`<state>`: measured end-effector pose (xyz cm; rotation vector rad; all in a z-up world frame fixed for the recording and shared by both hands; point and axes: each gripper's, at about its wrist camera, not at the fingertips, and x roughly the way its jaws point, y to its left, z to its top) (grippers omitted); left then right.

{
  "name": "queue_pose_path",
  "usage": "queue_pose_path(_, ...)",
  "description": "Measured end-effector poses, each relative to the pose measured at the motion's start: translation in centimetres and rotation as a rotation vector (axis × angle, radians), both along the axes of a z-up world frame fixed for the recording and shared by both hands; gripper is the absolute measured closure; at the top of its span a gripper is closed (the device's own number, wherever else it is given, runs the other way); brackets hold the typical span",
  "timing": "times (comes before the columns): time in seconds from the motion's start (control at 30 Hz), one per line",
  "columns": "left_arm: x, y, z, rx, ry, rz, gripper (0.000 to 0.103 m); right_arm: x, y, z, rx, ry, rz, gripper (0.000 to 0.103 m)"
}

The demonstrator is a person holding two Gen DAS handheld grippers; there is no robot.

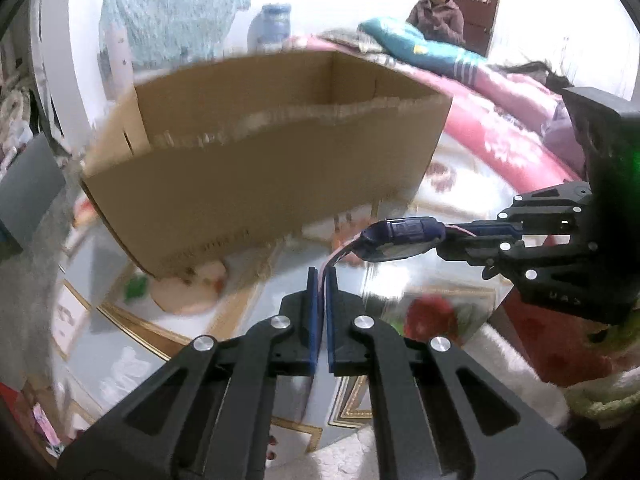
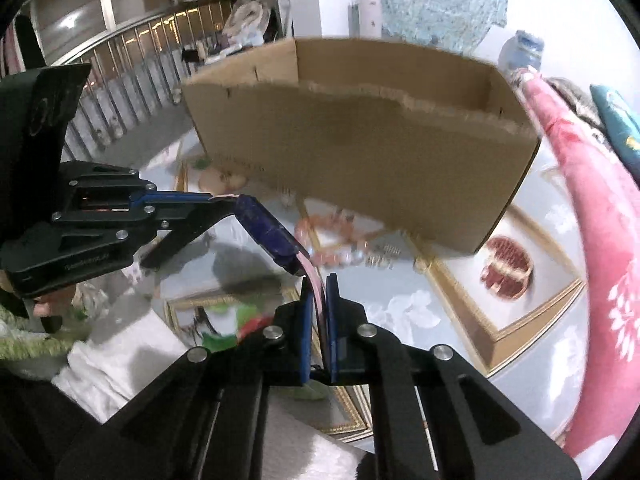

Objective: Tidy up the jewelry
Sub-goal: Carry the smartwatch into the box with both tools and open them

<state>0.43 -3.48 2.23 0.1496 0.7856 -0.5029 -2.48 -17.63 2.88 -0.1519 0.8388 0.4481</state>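
Pinching one pink strap end, the left gripper [image 1: 322, 280] has its jaws nearly closed; the watch [image 1: 400, 238] hangs above the table [image 1: 120, 356] before a cardboard box [image 1: 260, 168].

From the right, the right gripper [image 2: 319, 286] clamps the other strap end, beaded bracelets [image 2: 336, 240] lying blurred beyond.

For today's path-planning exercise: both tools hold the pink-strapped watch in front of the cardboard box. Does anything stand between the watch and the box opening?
Only the box's own torn near wall, which rises between the watch and the opening. Nothing else visible blocks it; the watch likely has to go over that edge.
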Motion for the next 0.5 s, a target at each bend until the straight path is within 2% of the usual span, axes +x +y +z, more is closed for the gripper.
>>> queue_pose_path(0.2, 0.6, 1.2, 6.3, -0.04, -0.112, -0.02, 0.1, 0.9, 1.0, 5.6, -0.009, -0.126, 0.022, 0.097)
queue_pose_path(0.27, 1.6, 1.5, 8.4, -0.052, -0.129, -0.026, 0.1, 2.4, 0.5, 7.3, 0.025, -0.116, 0.03, 0.097)
queue_pose_path(0.33, 3.2, 1.9, 9.8, -0.063, -0.115, -0.026, 0.1, 4.4, 0.0, 8.5, 0.072, -0.074, 0.039, 0.097)
queue_pose_path(0.4, 5.4, 2.0, 10.6, -0.08, -0.075, -0.025, 0.1, 7.5, -0.7, 9.0, 0.118, 0.009, 0.041, 0.097)
queue_pose_path(0.5, 9.3, 2.0, 10.6, -0.096, 0.018, -0.024, 0.1, 12.2, -0.9, 8.2, 0.139, 0.142, 0.035, 0.097)
